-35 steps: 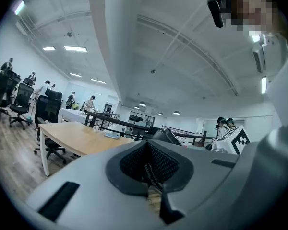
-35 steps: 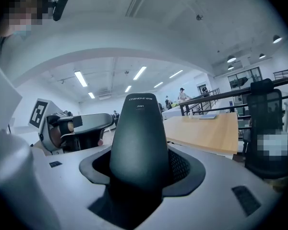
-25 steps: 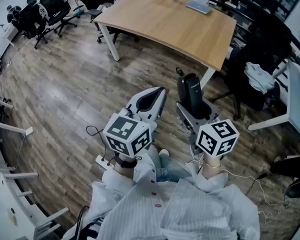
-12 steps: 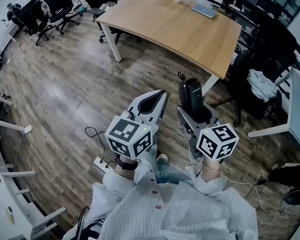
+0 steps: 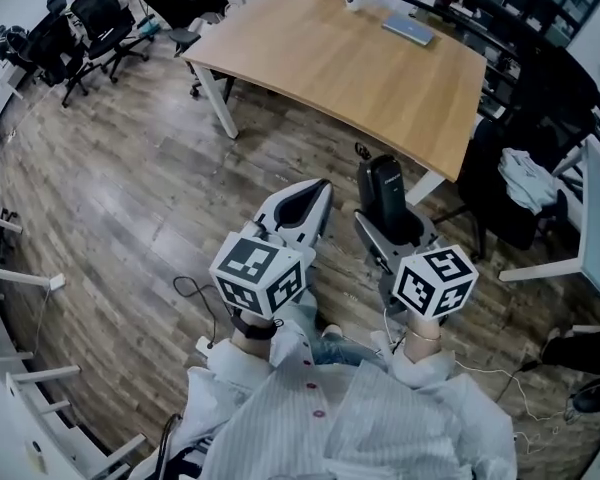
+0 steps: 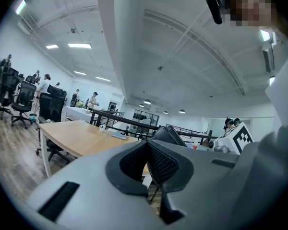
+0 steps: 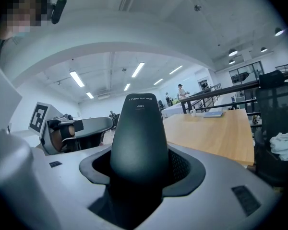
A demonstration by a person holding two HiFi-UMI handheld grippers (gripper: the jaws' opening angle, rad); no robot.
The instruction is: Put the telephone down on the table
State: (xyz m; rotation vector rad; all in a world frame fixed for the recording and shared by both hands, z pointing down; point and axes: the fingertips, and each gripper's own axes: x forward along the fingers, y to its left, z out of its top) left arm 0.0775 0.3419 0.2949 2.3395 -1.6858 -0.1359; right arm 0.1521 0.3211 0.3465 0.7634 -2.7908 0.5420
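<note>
Right tool [image 5: 392,223] is clamped tight on the black telephone handset [image 5: 384,183], upright above the wooden floor [image 5: 130,188], near the table [image 5: 350,63] edge. Left tool [image 5: 302,200] is pinched closed, holding nothing.

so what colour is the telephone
The telephone is black, clearest in the right gripper view.

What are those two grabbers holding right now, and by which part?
The right gripper holds a black telephone handset by its lower end; the rest sticks out past the fingers. The left gripper is shut on nothing.
</note>
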